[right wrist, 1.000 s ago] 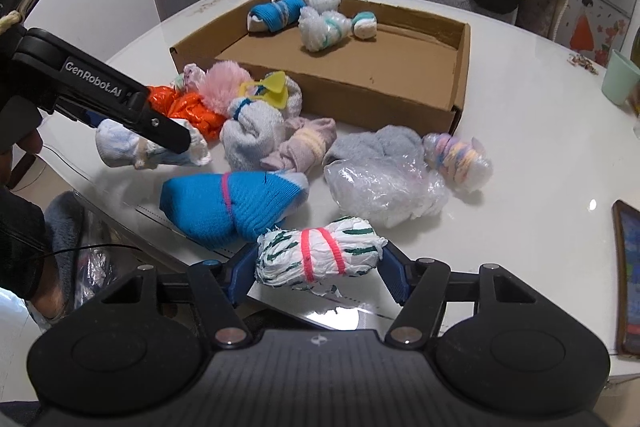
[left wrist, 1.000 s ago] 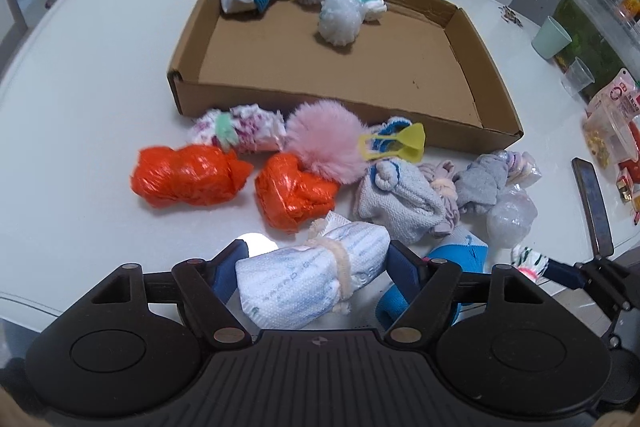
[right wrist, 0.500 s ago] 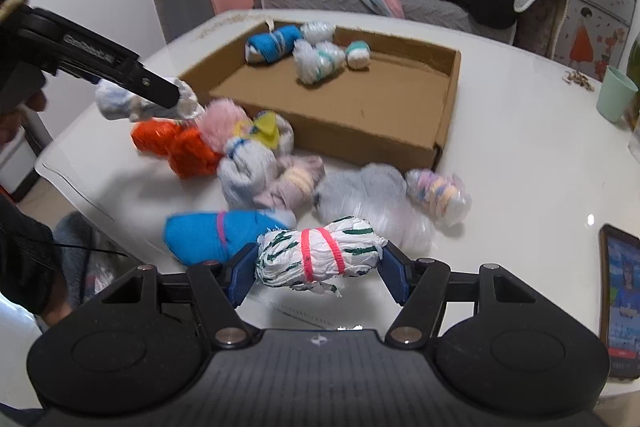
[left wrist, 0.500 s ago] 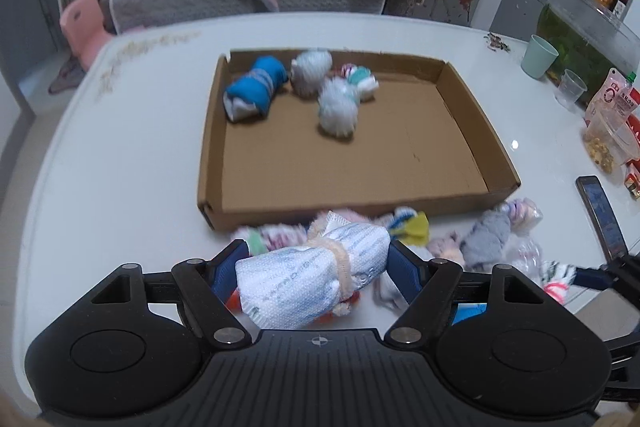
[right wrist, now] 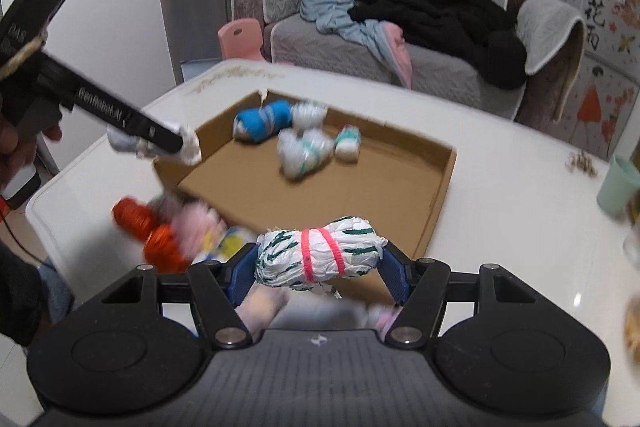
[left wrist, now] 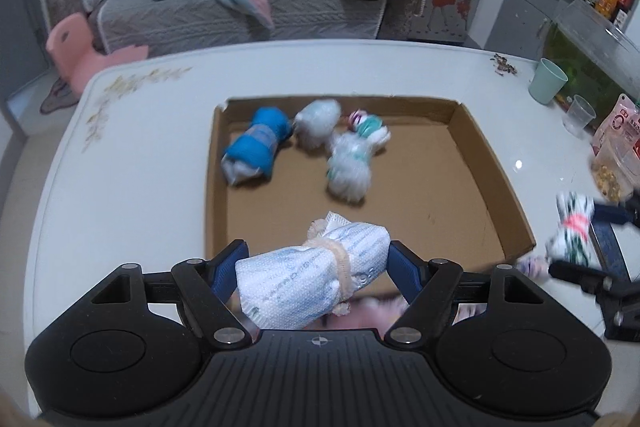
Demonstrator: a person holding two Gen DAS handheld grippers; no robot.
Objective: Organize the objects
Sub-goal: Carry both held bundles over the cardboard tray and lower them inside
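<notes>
My left gripper [left wrist: 316, 269] is shut on a pale blue-white dotted bundle [left wrist: 308, 277] tied with a cream band, held above the near edge of the cardboard tray [left wrist: 494, 195]. My right gripper [right wrist: 320, 263] is shut on a white bundle with green marks and a pink band [right wrist: 320, 255], over the tray's near right corner [right wrist: 434, 215]. Each gripper shows in the other's view: the left gripper [right wrist: 160, 141] at the tray's left corner, the right gripper [left wrist: 576, 235] at the right edge. A blue roll [left wrist: 256, 147] and several white bundles [left wrist: 348, 167] lie in the tray's far part.
Orange bundles [right wrist: 156, 231], a pink pompom and other rolls lie on the white table [left wrist: 132, 167] in front of the tray, partly hidden. A green cup [left wrist: 548, 81], a clear cup [left wrist: 578, 115] and snack bags stand at the right. A sofa with clothes is behind.
Both grippers rose and moved forward from the loose pile toward the tray, each still carrying its bundle. The pile has slipped below the left gripper's view.
</notes>
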